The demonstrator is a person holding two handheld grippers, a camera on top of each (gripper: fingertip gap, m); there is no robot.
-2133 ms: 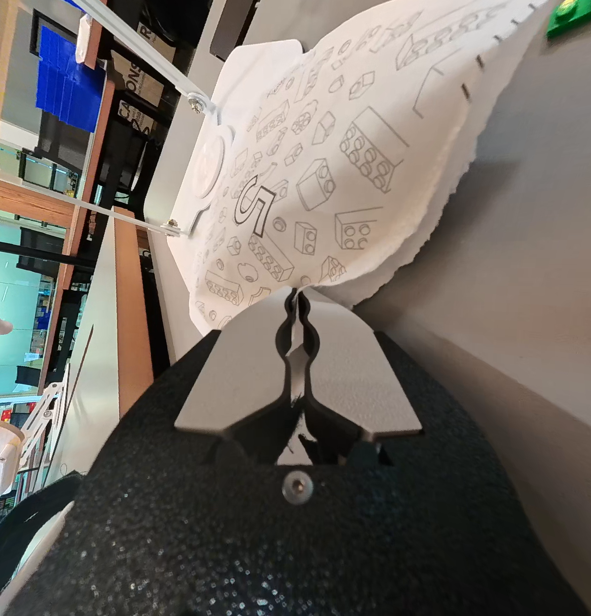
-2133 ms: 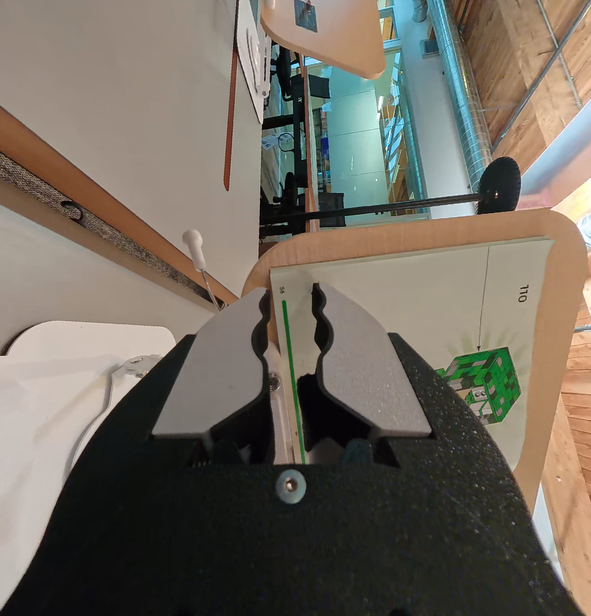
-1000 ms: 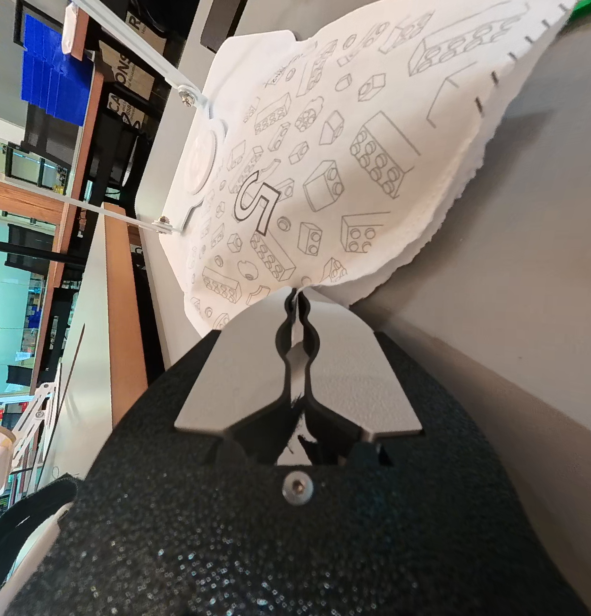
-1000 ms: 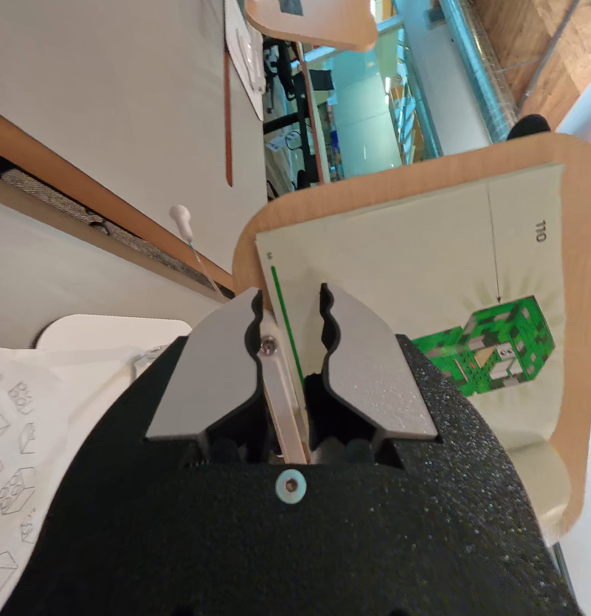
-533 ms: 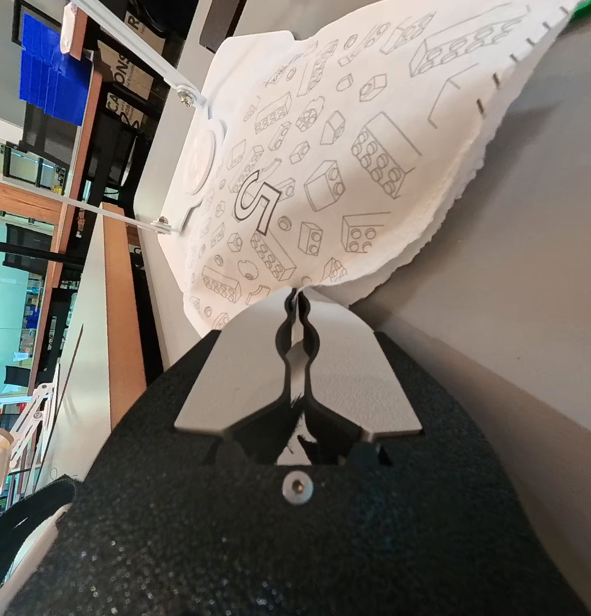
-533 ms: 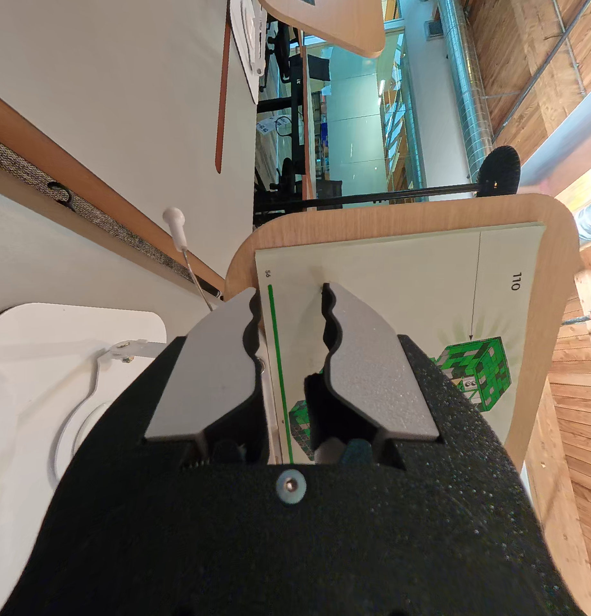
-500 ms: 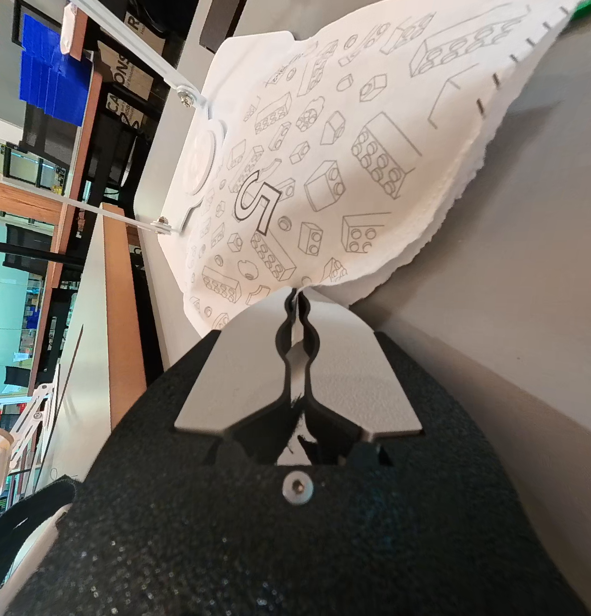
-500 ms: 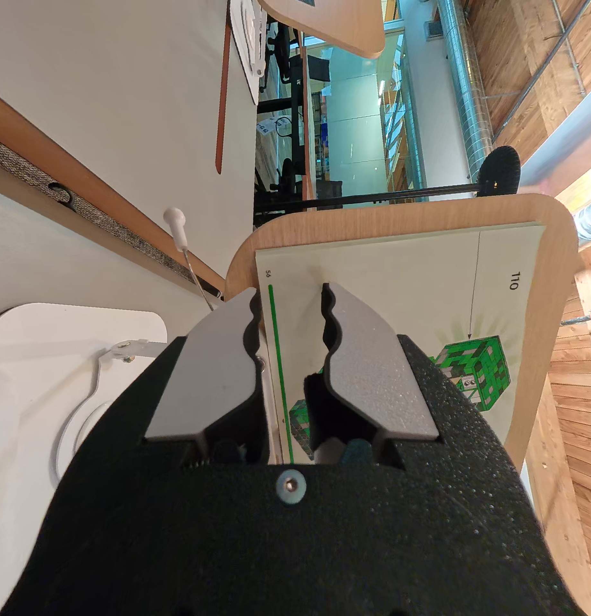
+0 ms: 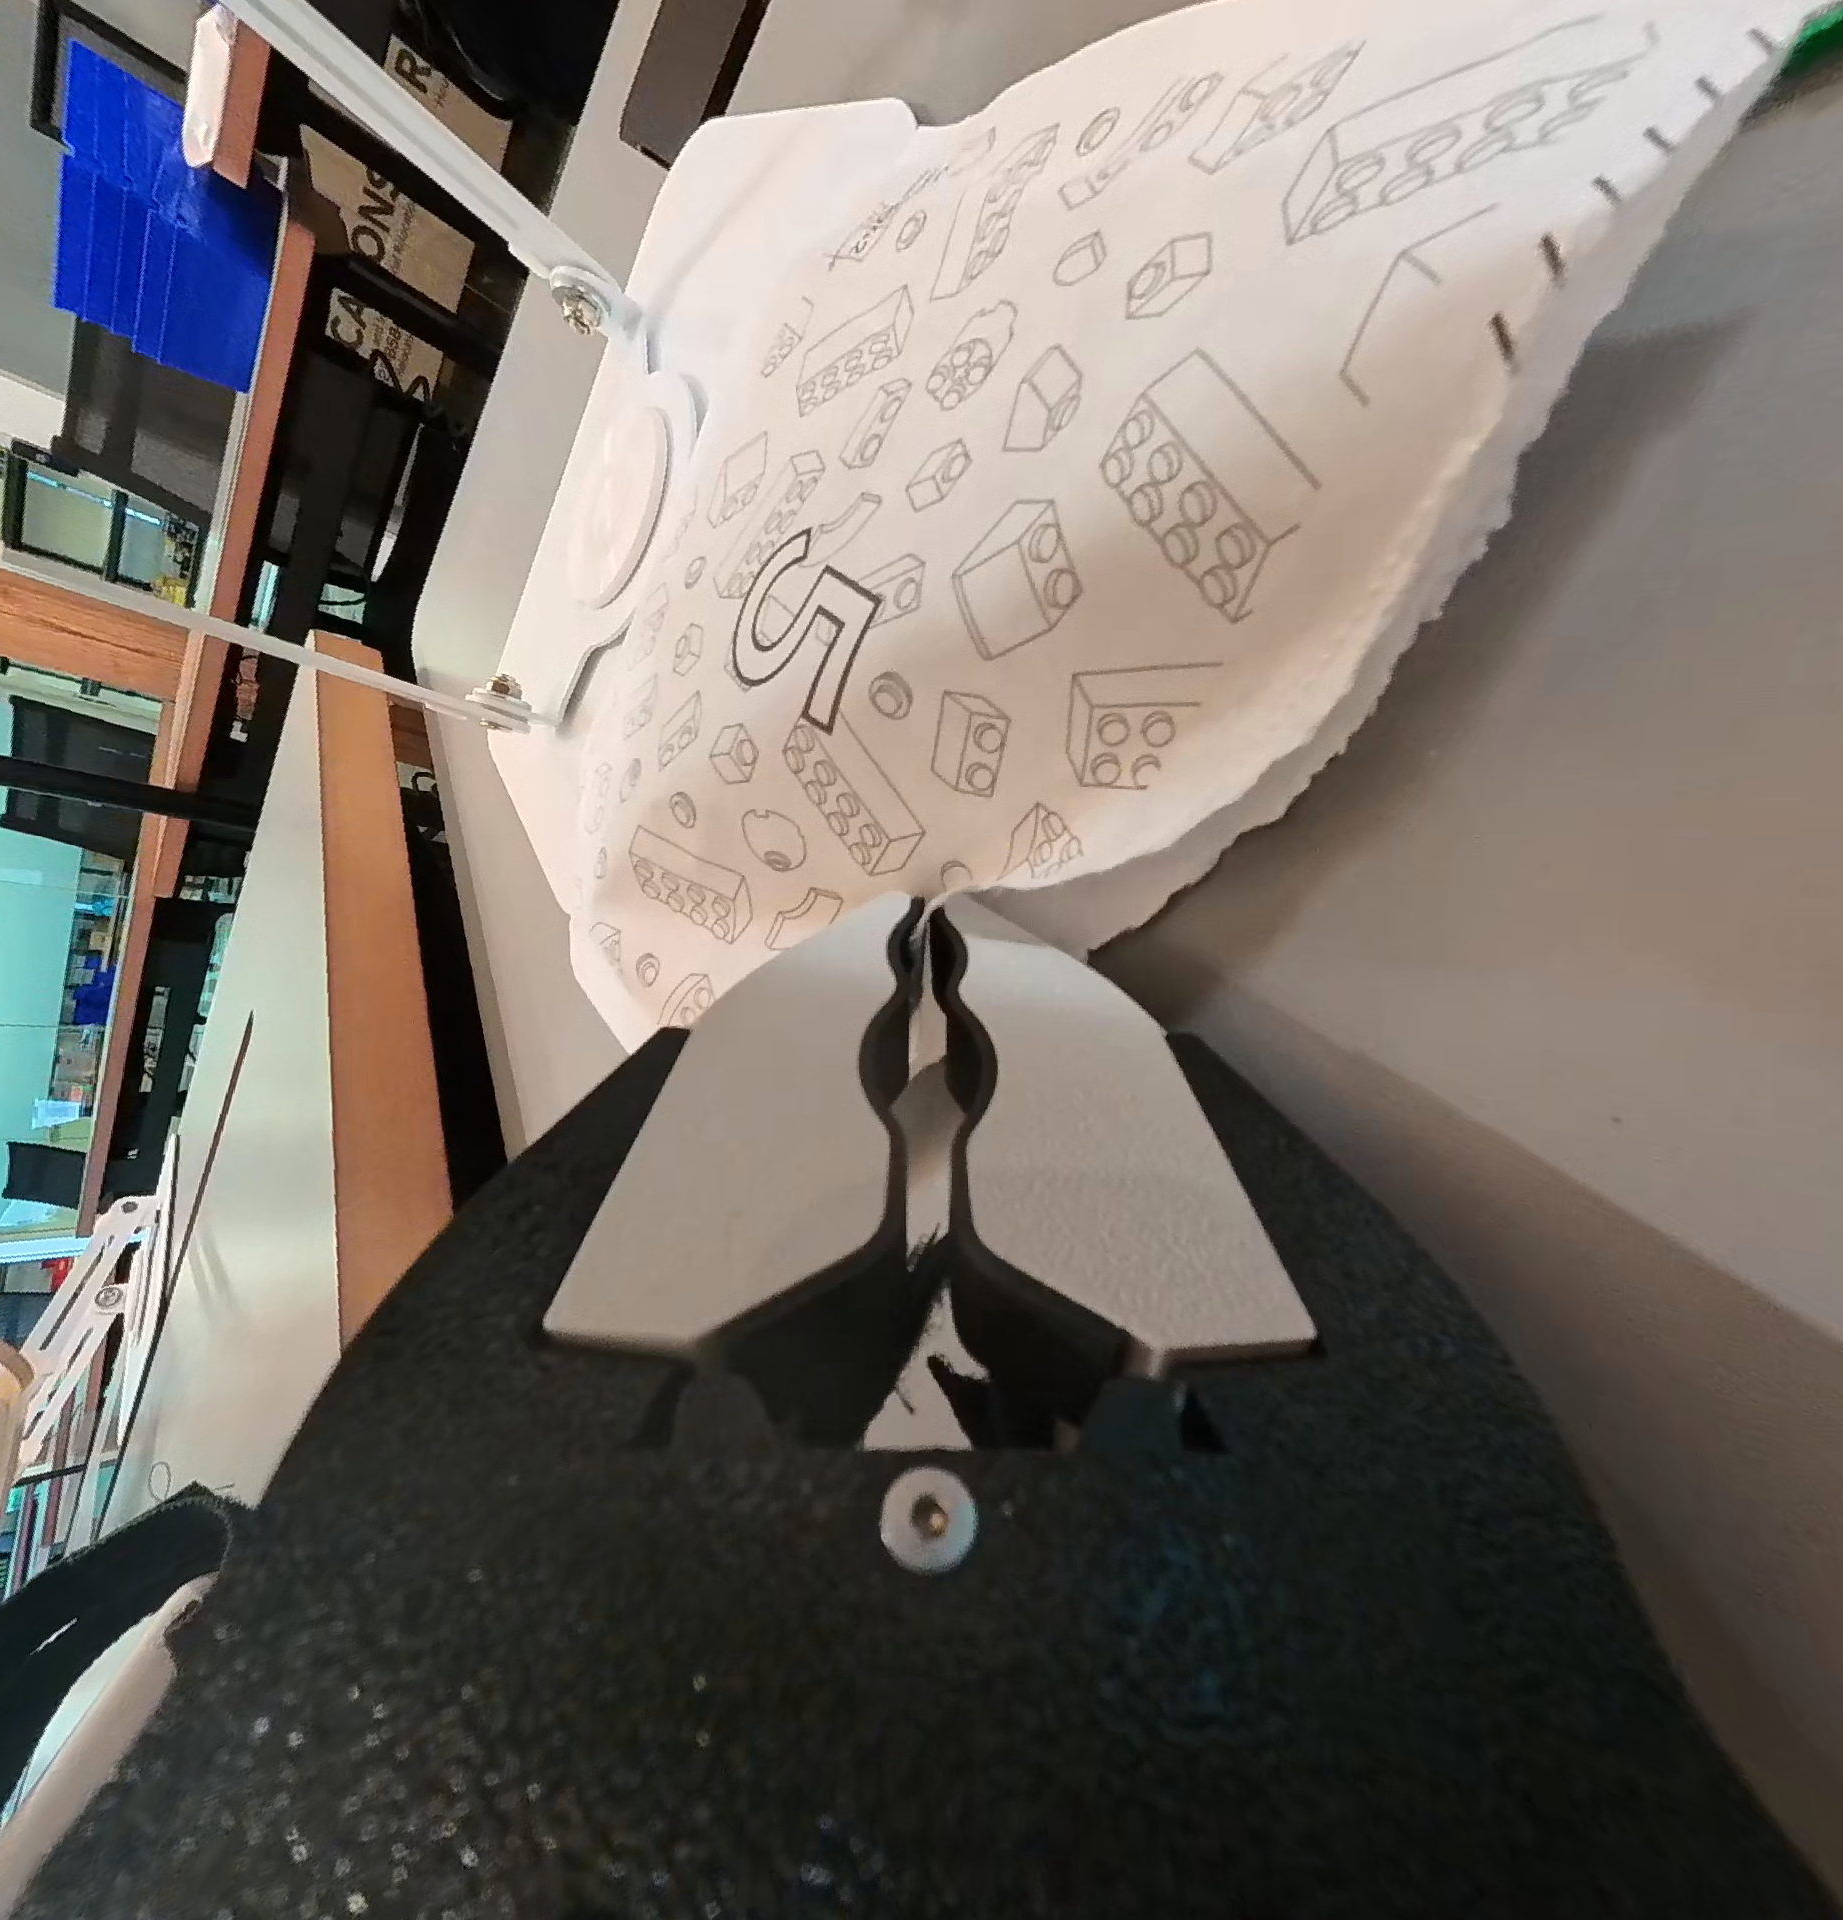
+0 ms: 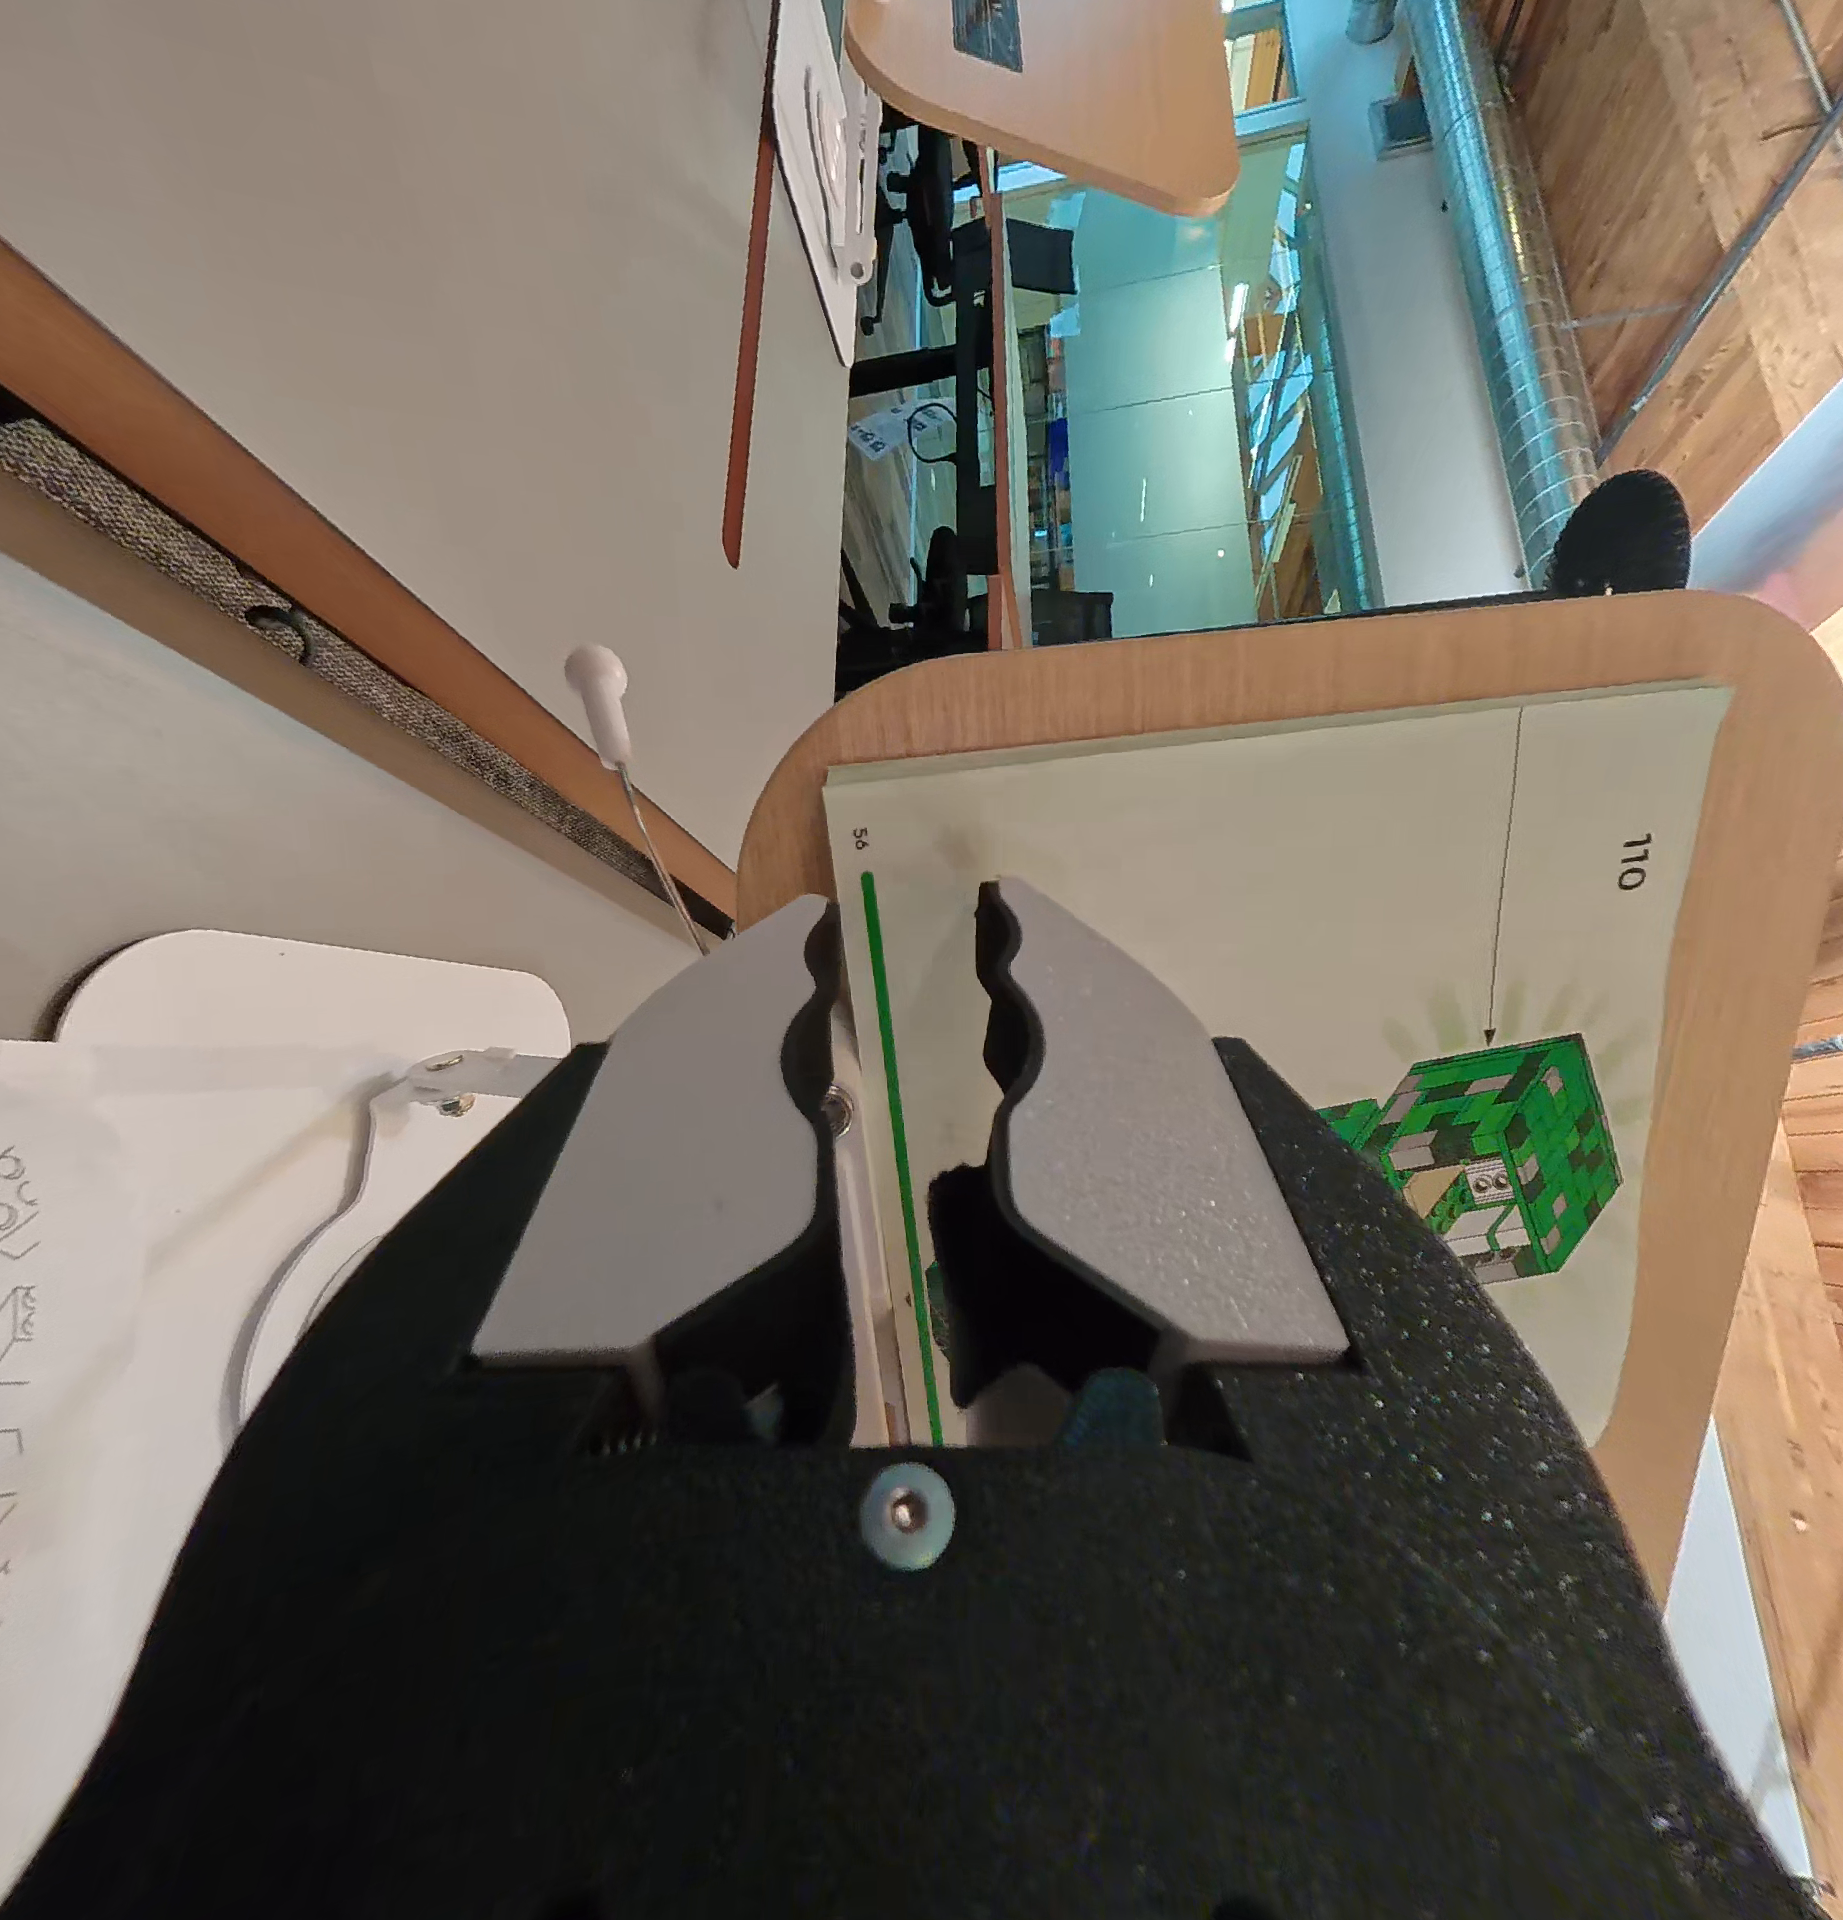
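My left gripper is shut on the edge of a white paper bag printed with brick outlines, and holds it over the grey table. The bag's torn, jagged edge hangs to the right. A corner of the same bag shows at the left of the right wrist view. My right gripper is open, with its jaws either side of the left edge of an open instruction booklet. The booklet leans on a wooden board and shows a green block figure.
A white stand base with thin metal arms lies behind the bag; it also shows in the right wrist view. A white-tipped pin stands by the board. A wood-edged divider and a green piece are nearby. The grippers' ends are close to 25 cm from one another.
The left gripper and bag have barely moved. The right gripper's view swung along the booklet and back, and it stays open at the page's left edge.
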